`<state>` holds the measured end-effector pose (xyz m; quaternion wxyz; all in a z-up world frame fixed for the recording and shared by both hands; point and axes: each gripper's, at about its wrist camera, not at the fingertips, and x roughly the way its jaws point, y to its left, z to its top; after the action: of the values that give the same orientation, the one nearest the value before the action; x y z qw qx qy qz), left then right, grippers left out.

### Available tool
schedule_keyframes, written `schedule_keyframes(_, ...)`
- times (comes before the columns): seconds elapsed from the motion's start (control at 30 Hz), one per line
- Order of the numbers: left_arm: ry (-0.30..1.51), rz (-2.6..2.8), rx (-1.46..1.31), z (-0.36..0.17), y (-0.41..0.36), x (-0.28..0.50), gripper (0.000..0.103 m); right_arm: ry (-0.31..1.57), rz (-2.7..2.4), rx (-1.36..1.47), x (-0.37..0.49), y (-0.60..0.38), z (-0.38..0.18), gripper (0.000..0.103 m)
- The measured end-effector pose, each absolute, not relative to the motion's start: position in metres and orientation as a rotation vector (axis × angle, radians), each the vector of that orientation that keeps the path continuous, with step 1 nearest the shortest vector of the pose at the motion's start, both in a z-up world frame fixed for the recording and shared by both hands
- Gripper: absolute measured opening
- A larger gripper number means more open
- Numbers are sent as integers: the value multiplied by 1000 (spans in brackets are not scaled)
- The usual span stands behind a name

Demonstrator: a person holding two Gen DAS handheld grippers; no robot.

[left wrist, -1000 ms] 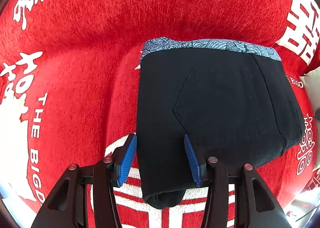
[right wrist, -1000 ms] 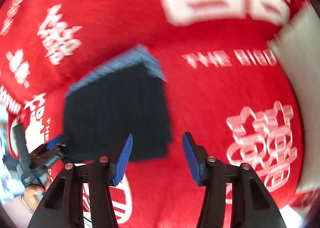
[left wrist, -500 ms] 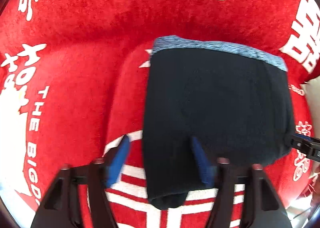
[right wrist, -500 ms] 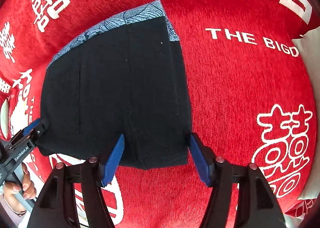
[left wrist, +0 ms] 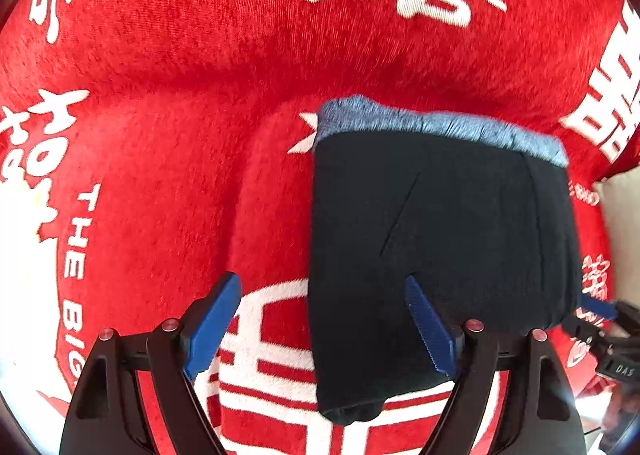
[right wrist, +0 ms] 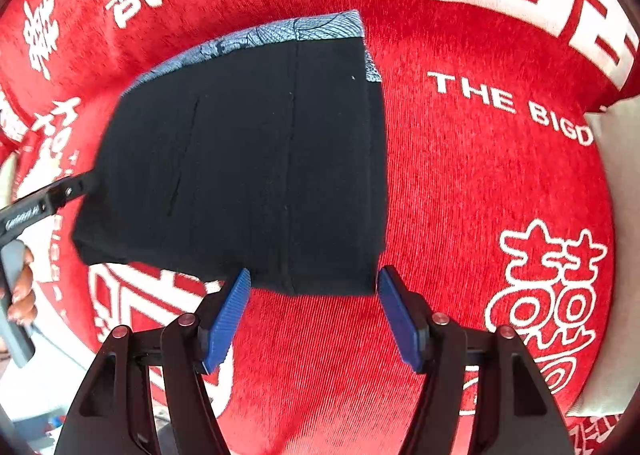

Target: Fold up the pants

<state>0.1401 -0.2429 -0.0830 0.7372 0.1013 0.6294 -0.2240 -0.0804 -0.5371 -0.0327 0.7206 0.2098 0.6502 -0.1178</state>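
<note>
1. Counting: one folded pants [left wrist: 440,239] on one red cloth [left wrist: 168,159]; two grippers; one hand [right wrist: 22,295] at the right view's left edge.
2. Pose: both grippers point down at the cloth.
3. Left gripper [left wrist: 324,331]: jaws opening wide, straddling the pants' left edge; pads not pressing, nothing held.
4. Right gripper [right wrist: 314,315]: jaws apart, at the pants' near right corner; no grip visible.
</note>
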Motion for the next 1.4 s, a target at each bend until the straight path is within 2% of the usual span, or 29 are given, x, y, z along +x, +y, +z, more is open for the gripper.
schedule_keyframes(0.27,1496,-582,160,-109,-258,168,85,1312,-212,736,-69,-604,-30,71)
schedule_keyframes(0.63,1592,-755,79,-134,-270,188,85,1260,-1,1071,-63,-646,-88,71)
schedule_keyframes(0.73,1625,-772,47,-147,-270,194,97,1245,61,1111,-66,-654,-96,71)
schedule_keyframes(1.0,1622,-780,-18,-155,-287,186,97,1219,134,1180,-56,-658,-110,70)
schedule_keyframes(1.07,1617,-786,-45,-152,-295,179,83,1244,117,1191,-54,-657,-110,59)
schedule_keyframes(1.17,1597,-784,-37,-142,-299,176,71,1245,104,1186,-50,-653,-103,44)
schedule_keyframes(1.27,1591,-769,-53,-132,-296,177,61,1219,110,1202,-51,-651,-93,38)
schedule_keyframes(1.4,1566,-772,-51,-114,-296,175,58,1201,117,1224,-57,-652,-82,37)
